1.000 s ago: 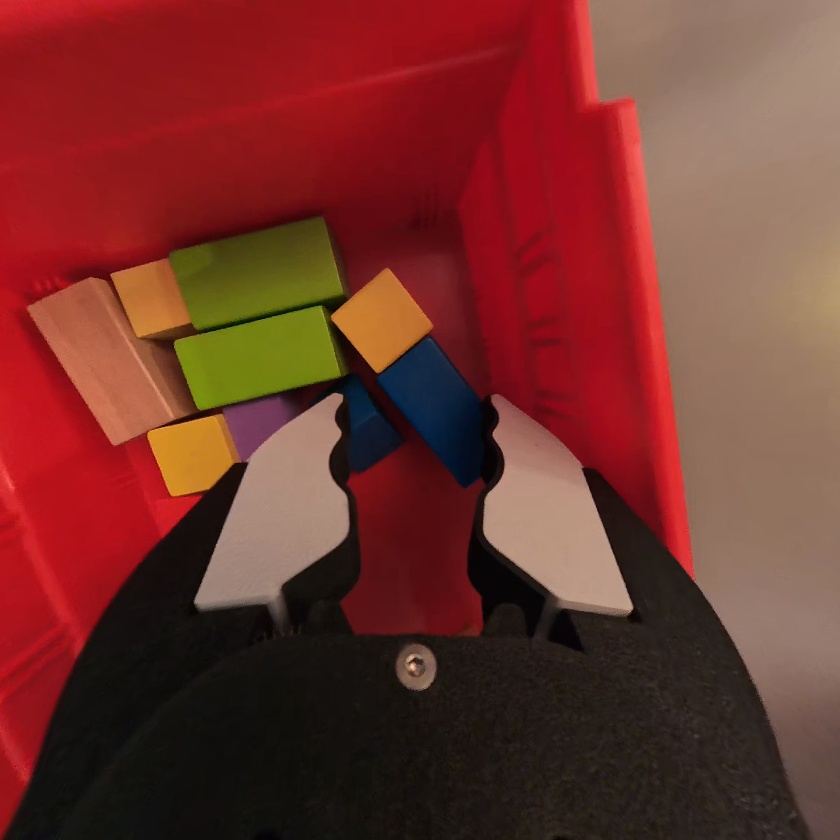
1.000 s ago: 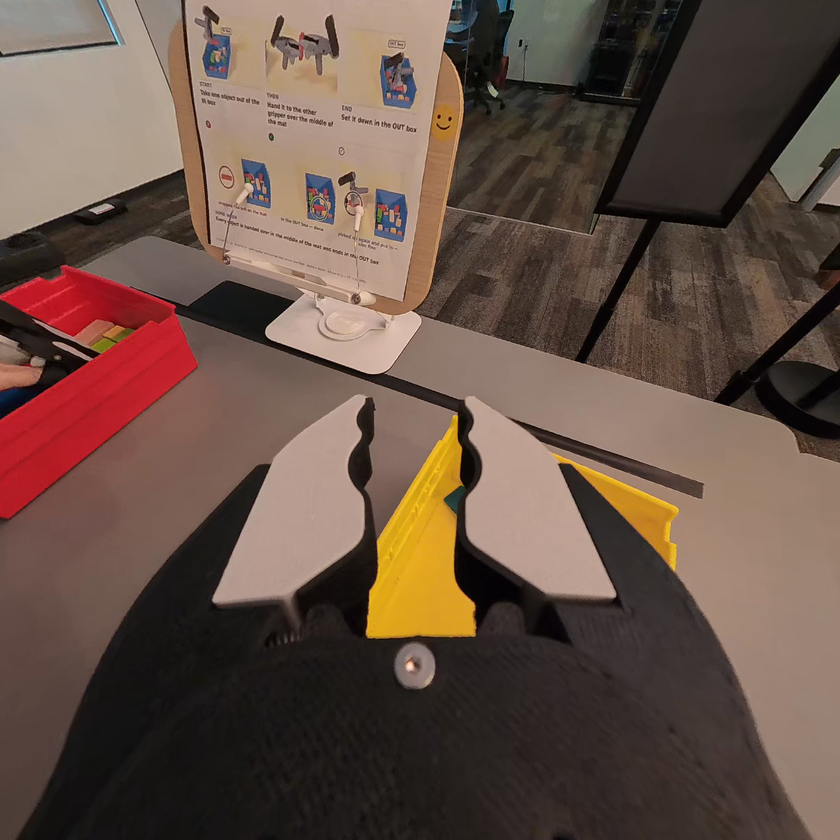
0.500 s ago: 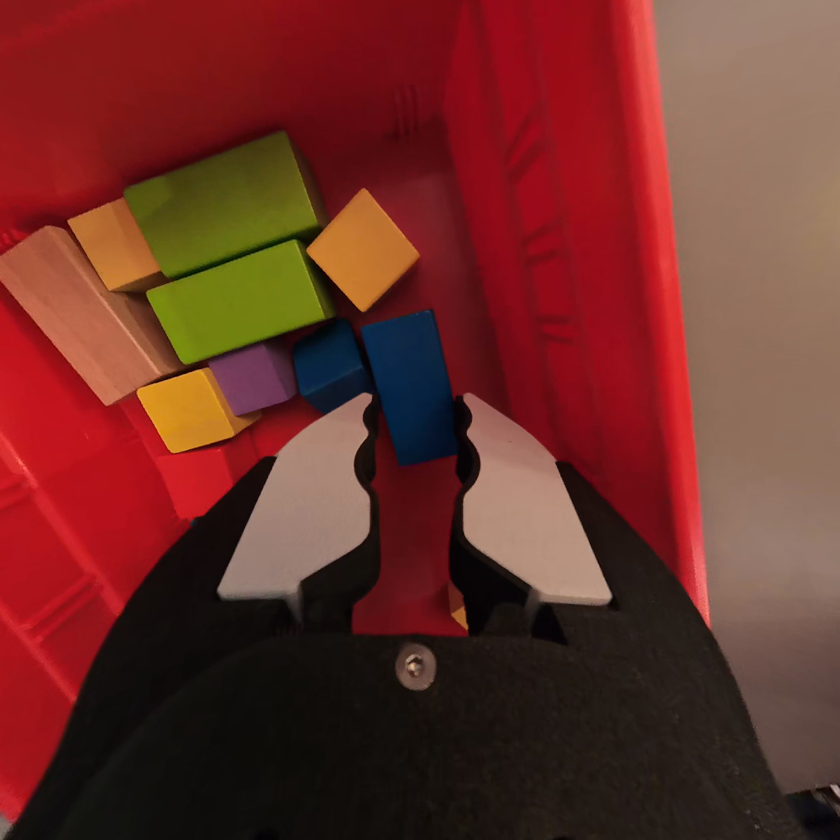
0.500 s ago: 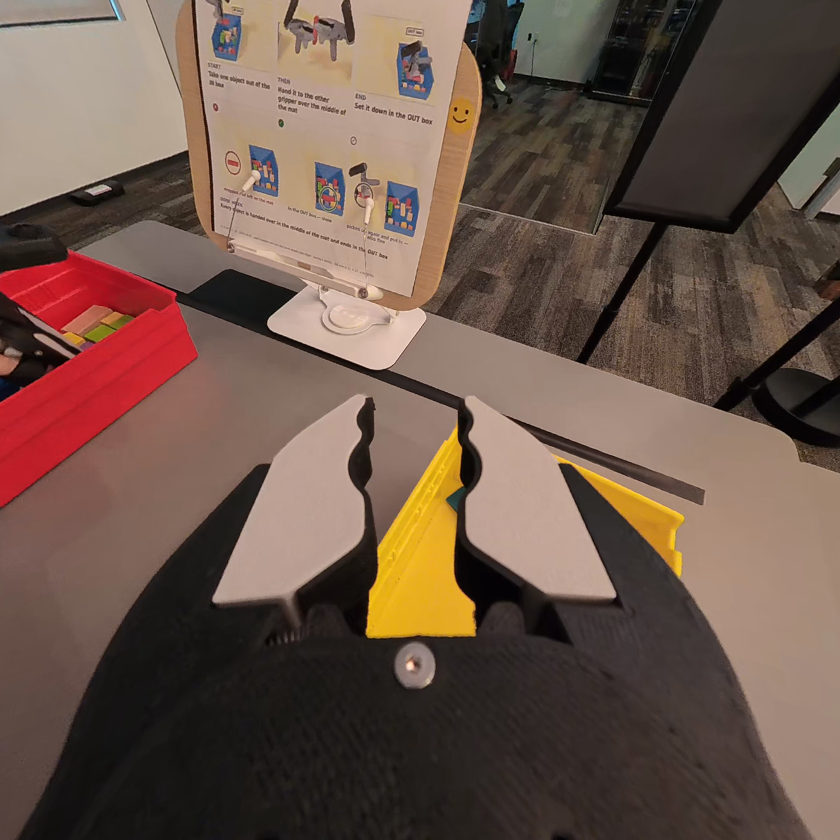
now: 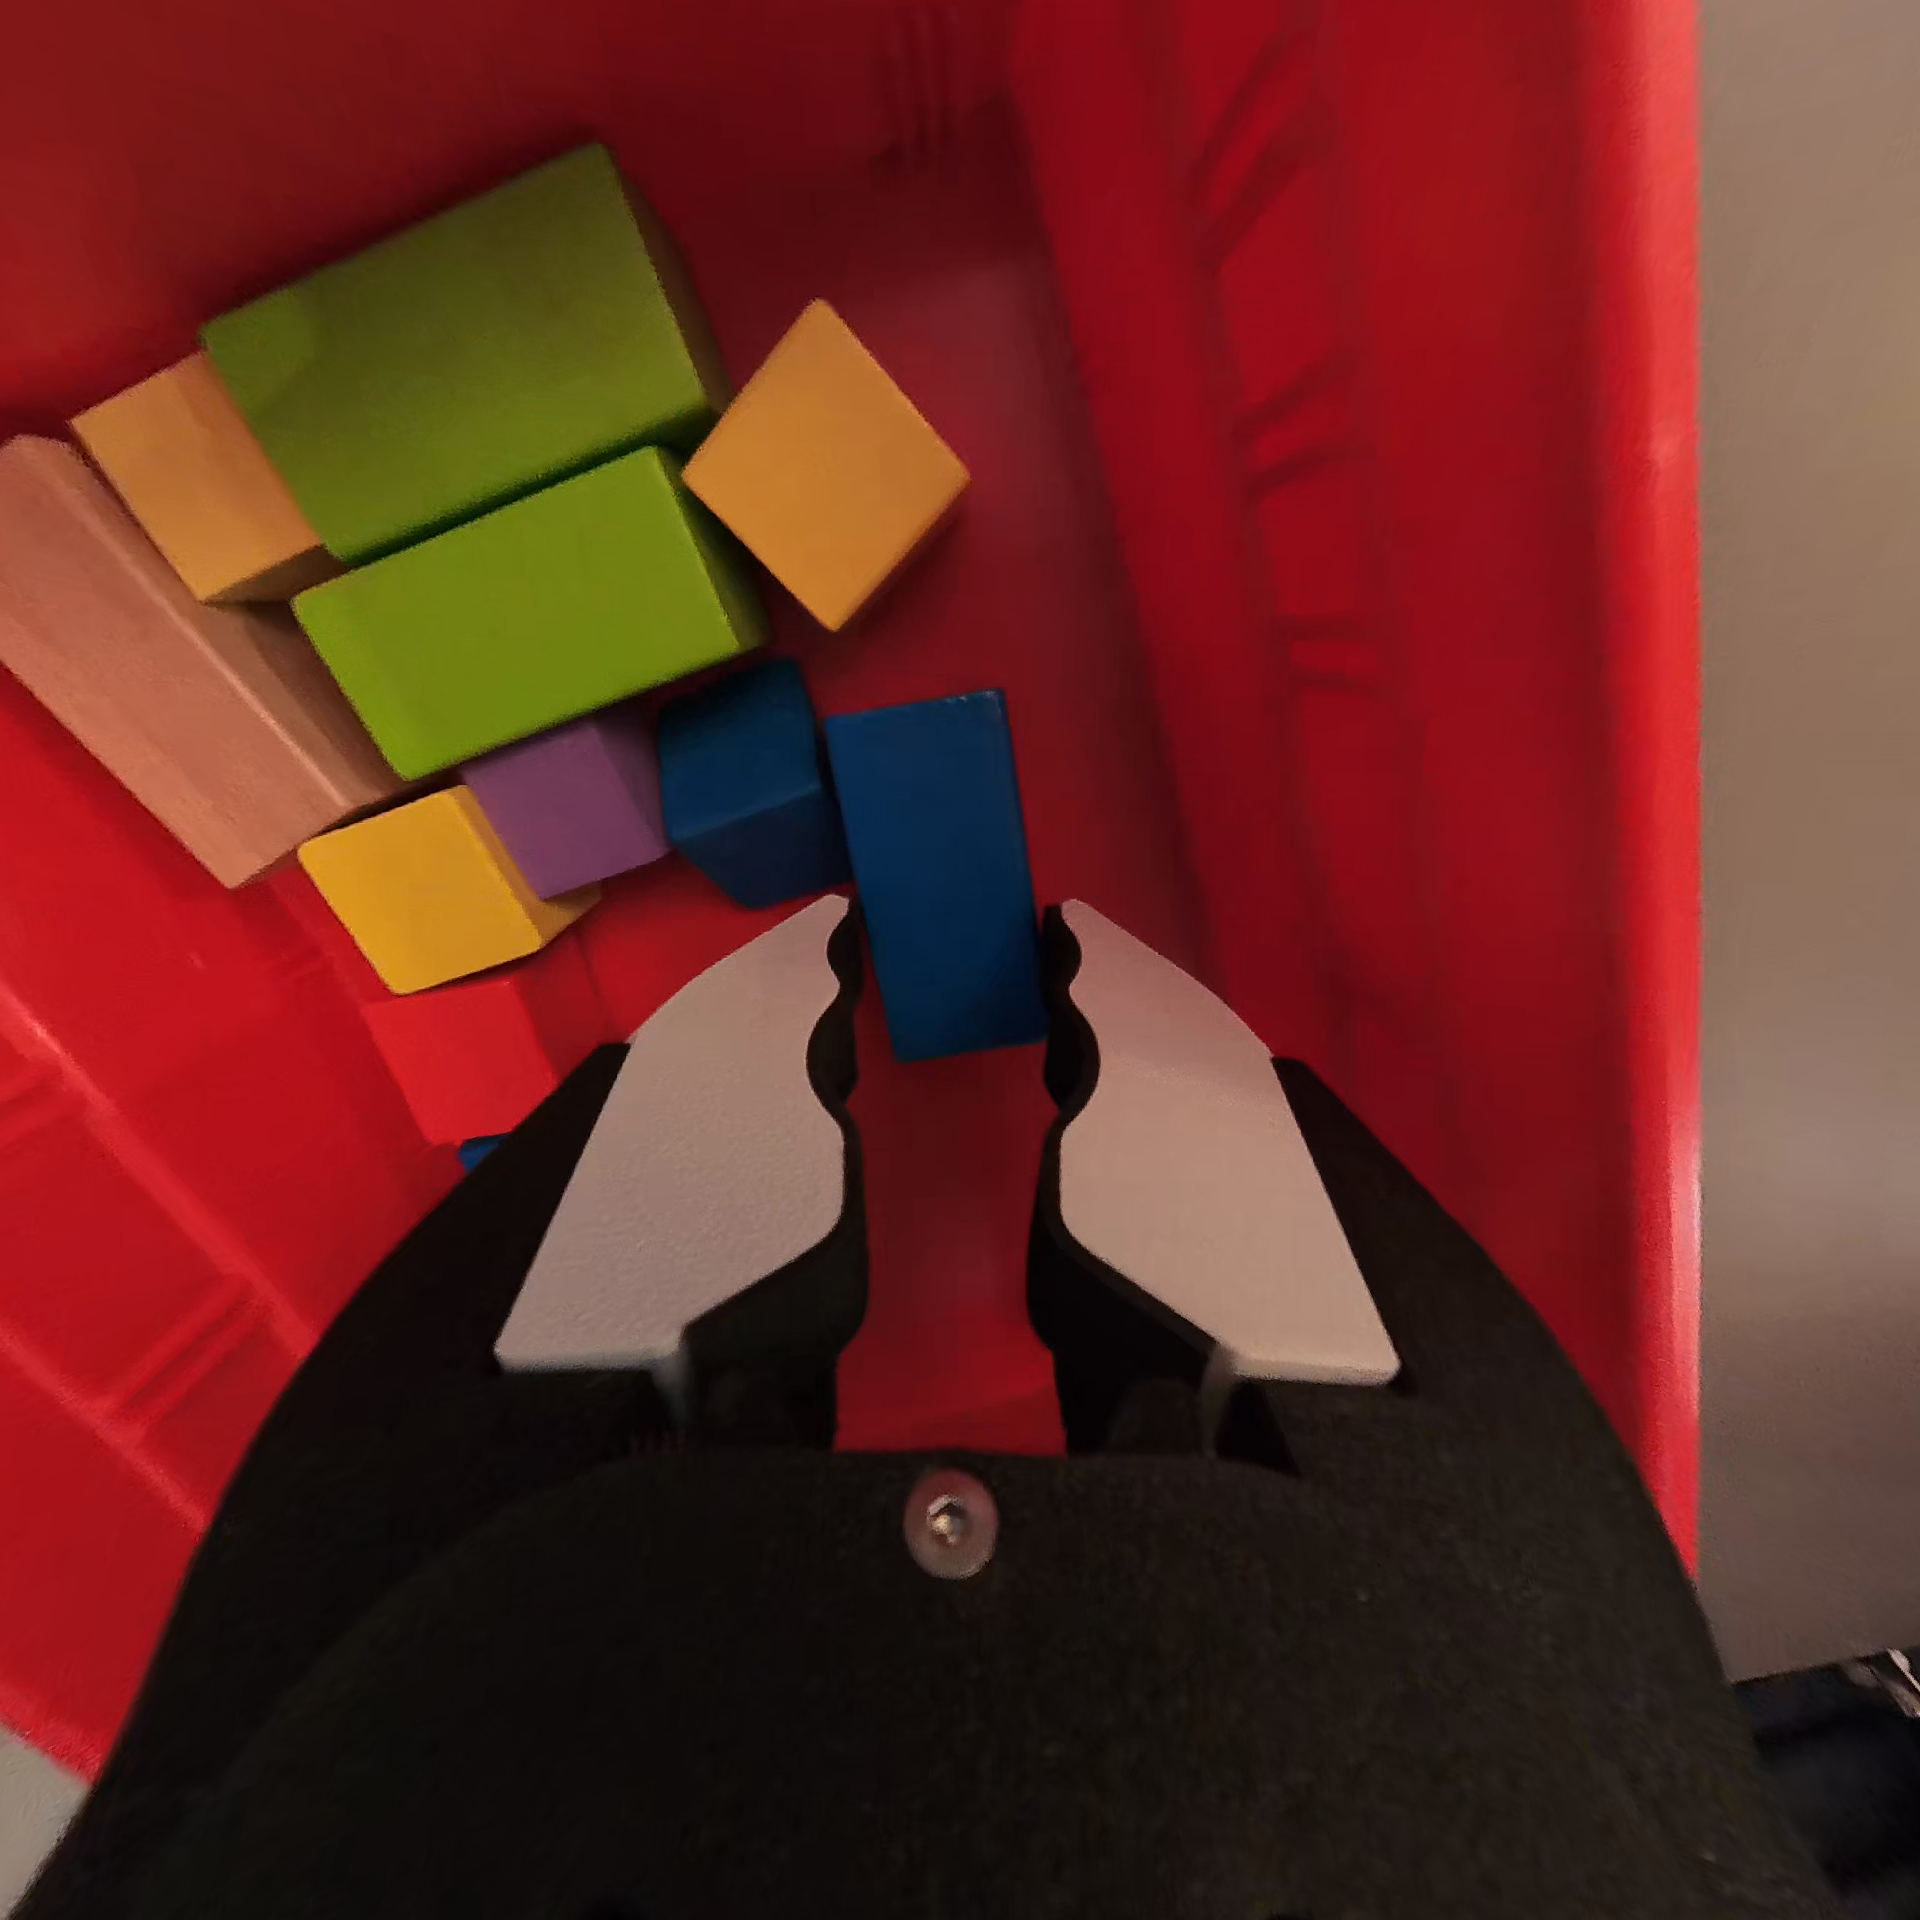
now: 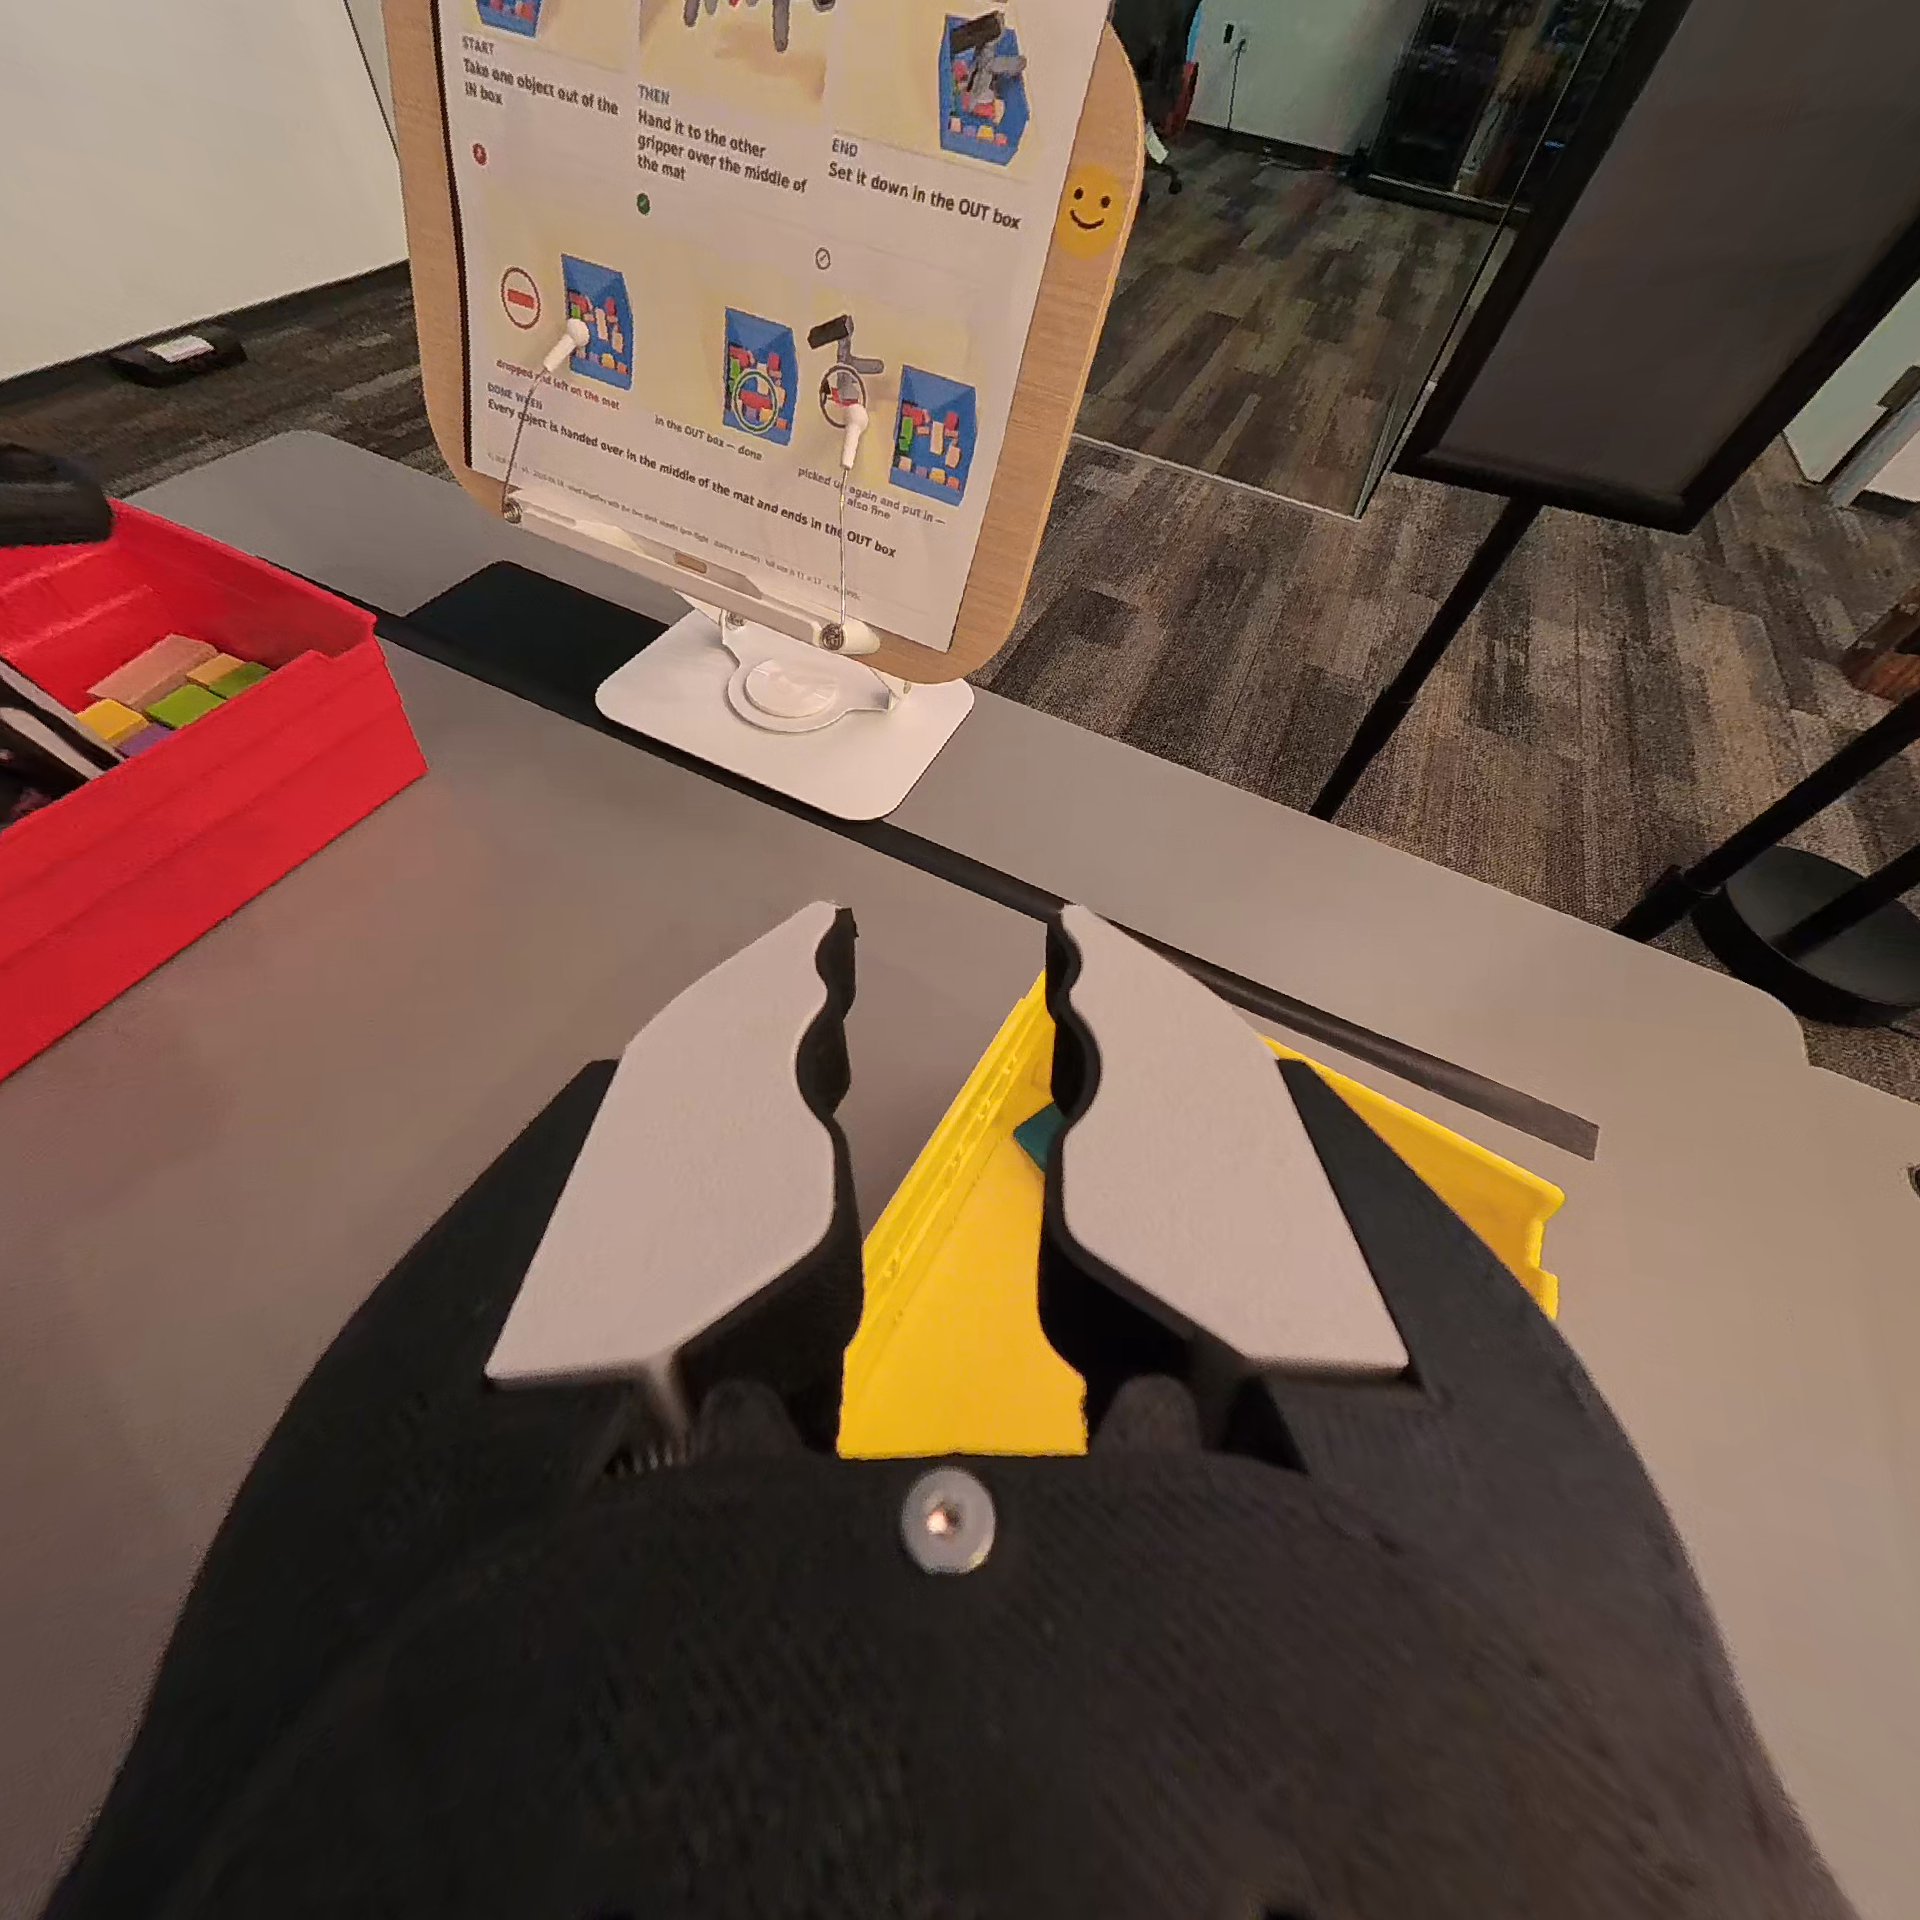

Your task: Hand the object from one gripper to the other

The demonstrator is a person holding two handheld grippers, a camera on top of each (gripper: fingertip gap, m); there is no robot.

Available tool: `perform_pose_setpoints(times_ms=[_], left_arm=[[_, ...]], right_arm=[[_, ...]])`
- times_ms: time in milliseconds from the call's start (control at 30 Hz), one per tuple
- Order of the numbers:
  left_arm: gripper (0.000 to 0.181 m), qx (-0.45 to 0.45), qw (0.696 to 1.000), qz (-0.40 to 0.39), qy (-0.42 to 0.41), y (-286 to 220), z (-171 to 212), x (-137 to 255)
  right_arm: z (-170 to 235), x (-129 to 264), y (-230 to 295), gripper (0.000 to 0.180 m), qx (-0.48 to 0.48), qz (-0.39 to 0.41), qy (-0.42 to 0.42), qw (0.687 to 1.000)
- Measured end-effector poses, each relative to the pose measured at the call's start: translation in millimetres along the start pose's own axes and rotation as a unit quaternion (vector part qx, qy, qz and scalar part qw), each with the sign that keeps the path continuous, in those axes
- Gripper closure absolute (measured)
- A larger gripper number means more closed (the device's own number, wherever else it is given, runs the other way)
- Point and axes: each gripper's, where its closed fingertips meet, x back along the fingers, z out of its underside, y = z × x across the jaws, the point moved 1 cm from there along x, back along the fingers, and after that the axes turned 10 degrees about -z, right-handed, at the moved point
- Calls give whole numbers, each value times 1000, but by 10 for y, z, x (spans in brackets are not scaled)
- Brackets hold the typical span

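- We take the task's thing to be the long blue painted wooden block (image 5: 940,873), lying on the floor of the red plastic bin (image 5: 1351,623), centre of the left wrist view, just left of the bin's right wall.
- Left gripper (image 5: 945,930): jaws pinching the near end of the blue block, both tips on its long sides. We can't tell whether the block is off the floor yet.
- Handling, our guess: light, rigid, won't deform or break. The paint looks smooth, so it may pivot or slip if squeezed only at the tips.
- Where to hold: across the narrow width, as it is held here. Since the grip is at the near end, the far half stays free for the other gripper.
- Crowding: a small blue cube (image 5: 743,795) touches the block's left side, and an orange cube (image 5: 826,462) sits just beyond its far end, so a straight lift is safest.
- Right gripper (image 6: 948,925): jaws spread, holding nothing, above the grey tabletop (image 6: 520,987) with a yellow plastic bin (image 6: 956,1330) below it at lower centre.
- Versus a second ago: the left jaws were wide and the block lay diagonally. Now they're closed on it and it points straight up the frame.
- The right gripper's view has shifted slightly, so the instruction board (image 6: 748,312) sits higher and larger.
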Motion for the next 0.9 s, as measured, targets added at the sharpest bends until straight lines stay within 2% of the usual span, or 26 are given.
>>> perform_pose_setpoints(times_ms=[200, 300, 367, 467, 567, 667, 733, 800, 900], left_arm=[[148, 30, 995, 28, -86, 122, -32, 521], [148, 32, 975, 108, -193, 29, -103, 1019], [148, 7, 938, 214, -274, -193, -132, 1442], [149, -44, 842, 398, -363, -604, -108, 2088], [149, -88, 756, 513, -396, -924, -77, 2483], [149, -128, 700, 562, -420, -1195, -64, 2705], [149, -143, 677, 577, -434, -1342, -61, 2802], [149, -151, 677, 573, -438, -1458, -73, 2819], [149, -159, 679, 563, -445, -1564, -82, 2829]], right_arm=[[-60, -49, 72, 144, 22, -4, -11, 1000], [-161, -142, 243, 144, 67, -26, -34, 997], [-278, -236, 556, 141, 131, -79, -69, 986], [-420, -310, 1301, 140, 179, -224, -141, 948], [-472, -308, 1954, 139, 136, -376, -186, 898], [-485, -364, 2271, 130, 22, -480, -188, 856], [-545, -379, 2328, 128, -45, -511, -216, 831], [-601, -383, 2337, 128, -98, -525, -244, 809], [-571, -460, 2391, 128, -131, -528, -231, 807]])
